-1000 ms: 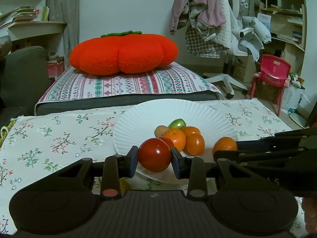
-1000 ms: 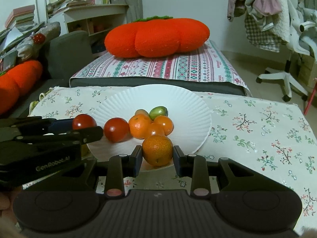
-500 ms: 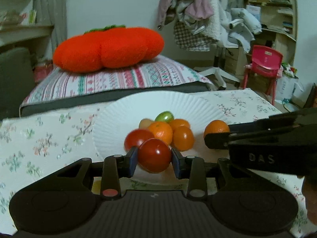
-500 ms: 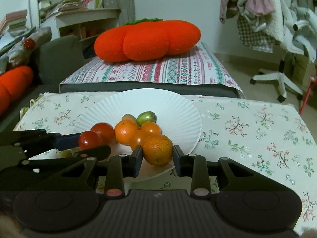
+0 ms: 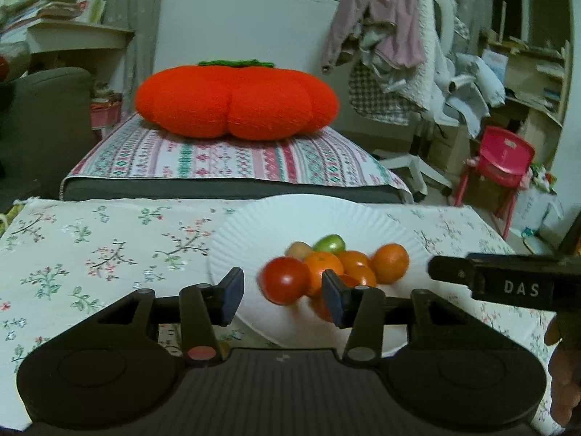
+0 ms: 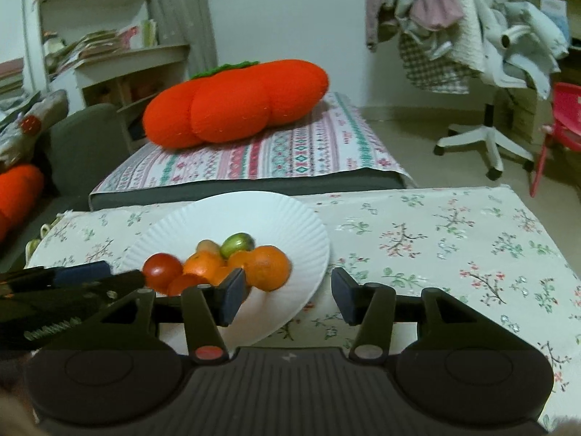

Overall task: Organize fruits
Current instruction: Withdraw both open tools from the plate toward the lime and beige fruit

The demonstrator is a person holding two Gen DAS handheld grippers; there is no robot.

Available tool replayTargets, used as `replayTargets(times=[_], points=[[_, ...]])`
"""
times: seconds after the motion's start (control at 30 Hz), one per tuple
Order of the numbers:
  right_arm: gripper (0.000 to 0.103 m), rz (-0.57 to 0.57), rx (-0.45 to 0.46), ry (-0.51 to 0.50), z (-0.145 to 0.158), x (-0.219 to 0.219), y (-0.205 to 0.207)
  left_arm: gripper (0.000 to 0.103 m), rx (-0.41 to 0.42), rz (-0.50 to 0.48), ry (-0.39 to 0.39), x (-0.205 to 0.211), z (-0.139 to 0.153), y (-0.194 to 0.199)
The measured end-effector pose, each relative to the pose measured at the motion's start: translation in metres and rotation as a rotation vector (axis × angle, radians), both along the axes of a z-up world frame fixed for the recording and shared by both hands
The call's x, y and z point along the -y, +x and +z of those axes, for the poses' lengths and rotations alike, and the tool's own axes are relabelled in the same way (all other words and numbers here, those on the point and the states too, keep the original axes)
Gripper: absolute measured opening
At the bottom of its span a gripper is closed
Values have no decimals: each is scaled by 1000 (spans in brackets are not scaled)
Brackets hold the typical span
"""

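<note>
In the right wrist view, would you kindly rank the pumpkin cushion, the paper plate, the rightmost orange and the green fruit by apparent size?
1-2. Paper plate and pumpkin cushion: similar spans; the cushion is farther, so I won't rank them.
3. Rightmost orange.
4. Green fruit.

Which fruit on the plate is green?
The small oval fruit at the back of the pile on the plate. The others are orange, red or tan.
</note>
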State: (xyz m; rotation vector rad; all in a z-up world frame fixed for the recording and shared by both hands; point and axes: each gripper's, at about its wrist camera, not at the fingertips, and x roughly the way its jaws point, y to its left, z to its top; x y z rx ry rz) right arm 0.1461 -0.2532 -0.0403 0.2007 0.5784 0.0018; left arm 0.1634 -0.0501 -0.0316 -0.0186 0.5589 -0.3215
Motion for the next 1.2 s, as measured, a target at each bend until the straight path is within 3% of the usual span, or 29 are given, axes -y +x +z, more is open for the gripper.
replayTargets(times=[0.27,0.43,0.63,0.83,0.97,1.2], points=[[48,-59,13,-9,3,4,-4,41,-14,61,7,-12,8,-6],[52,-12,28,-7,7,-6,-13,41,-20,103,47,-20,12,-15],[54,47,48,-52,10,-27,-23,41,-44,167,27,-43,17,-22],[54,80,54,-88,11,-41,-29,41,-173,226,-33,-66,6,-36],[54,92,60,-124,11,-47,-29,41,-212,239,-110,-84,7,-51],[57,138,40,-75,10,-53,-31,42,-223,199,-65,-77,6,-50]])
